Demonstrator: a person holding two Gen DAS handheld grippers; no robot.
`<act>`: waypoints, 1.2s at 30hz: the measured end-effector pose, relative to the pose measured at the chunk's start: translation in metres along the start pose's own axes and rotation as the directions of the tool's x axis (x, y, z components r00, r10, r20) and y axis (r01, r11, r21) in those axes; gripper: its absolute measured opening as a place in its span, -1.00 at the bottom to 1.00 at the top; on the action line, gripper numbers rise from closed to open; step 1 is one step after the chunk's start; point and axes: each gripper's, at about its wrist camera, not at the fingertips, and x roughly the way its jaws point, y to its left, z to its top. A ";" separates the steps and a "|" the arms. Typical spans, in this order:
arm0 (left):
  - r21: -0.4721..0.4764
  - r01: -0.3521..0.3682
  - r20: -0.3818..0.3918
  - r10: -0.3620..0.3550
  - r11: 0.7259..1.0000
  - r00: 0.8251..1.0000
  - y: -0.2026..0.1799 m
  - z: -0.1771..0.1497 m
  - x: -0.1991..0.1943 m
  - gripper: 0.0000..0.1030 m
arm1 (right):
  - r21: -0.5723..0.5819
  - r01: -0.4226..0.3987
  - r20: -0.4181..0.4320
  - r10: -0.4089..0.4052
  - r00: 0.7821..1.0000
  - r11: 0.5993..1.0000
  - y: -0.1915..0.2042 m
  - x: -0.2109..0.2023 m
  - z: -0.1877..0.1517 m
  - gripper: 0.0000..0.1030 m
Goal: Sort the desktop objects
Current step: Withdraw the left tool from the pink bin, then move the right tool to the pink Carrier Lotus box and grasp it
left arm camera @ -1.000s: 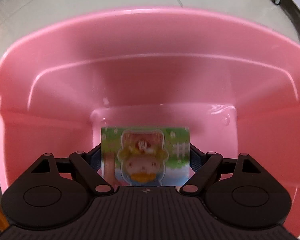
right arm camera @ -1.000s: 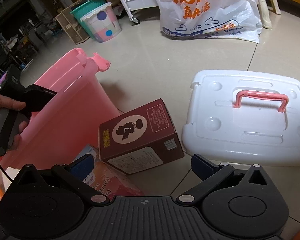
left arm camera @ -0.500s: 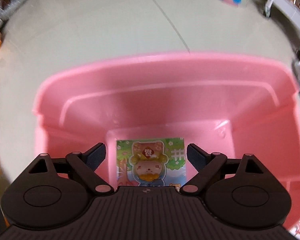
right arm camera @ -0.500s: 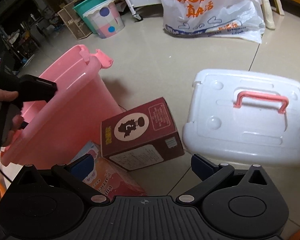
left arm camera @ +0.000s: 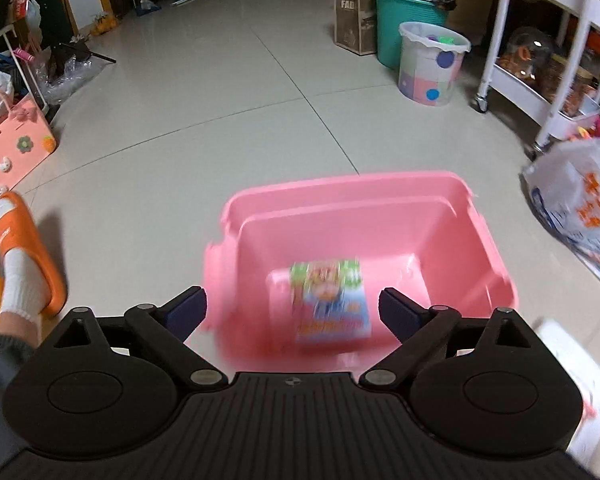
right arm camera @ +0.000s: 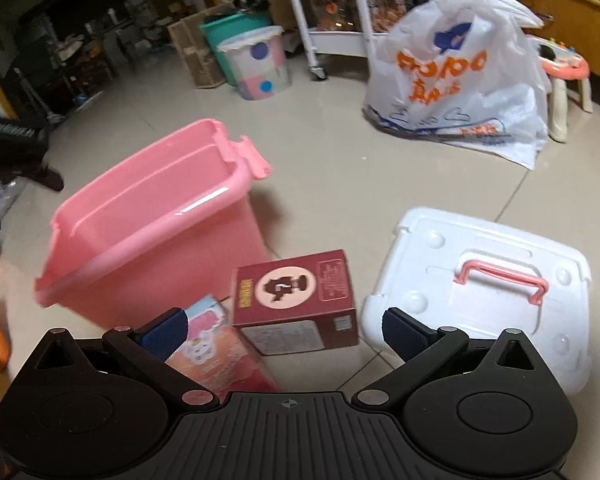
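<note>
The left hand-held gripper hangs above the pink storage bin, its jaws spread wide and holding nothing. Straight ahead of it and below, between the two fingers in the view, a cartoon-printed box lies on the bin's floor, blurred. To the gripper's left, an orange slipper on a white-socked foot rests on the tiled floor.

The right hand-held gripper is likewise released and empty. Just ahead of it, between the fingers, a maroon box with a round silhouette emblem stands on the floor. A pink-printed package lies by the left finger, touching the maroon box. Ahead to the left stands the bin; to the right lies its white lid with a pink handle. Farther ahead sits a white shopping bag.
</note>
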 end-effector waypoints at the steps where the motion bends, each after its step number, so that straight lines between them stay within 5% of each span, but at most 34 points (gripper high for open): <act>1: 0.001 -0.002 -0.002 0.002 1.000 1.000 0.001 -0.010 -0.005 0.87 | -0.016 -0.012 -0.001 0.012 1.000 1.000 0.002 -0.003 -0.001 1.00; 13: -0.073 -0.004 -0.071 -0.001 0.997 0.997 0.044 -0.114 -0.032 0.87 | -0.244 -0.143 -0.097 0.122 0.988 0.959 0.036 -0.015 -0.023 1.00; 28: -0.022 0.074 -0.013 -0.074 0.997 0.997 0.046 -0.138 0.020 0.88 | -0.338 -0.158 -0.236 0.079 0.968 0.928 0.048 0.054 -0.031 1.00; 36: -0.094 0.071 -0.058 -0.077 0.993 0.995 0.058 -0.139 0.042 0.88 | -0.338 -0.156 -0.322 0.041 0.946 0.928 0.058 0.103 -0.031 0.98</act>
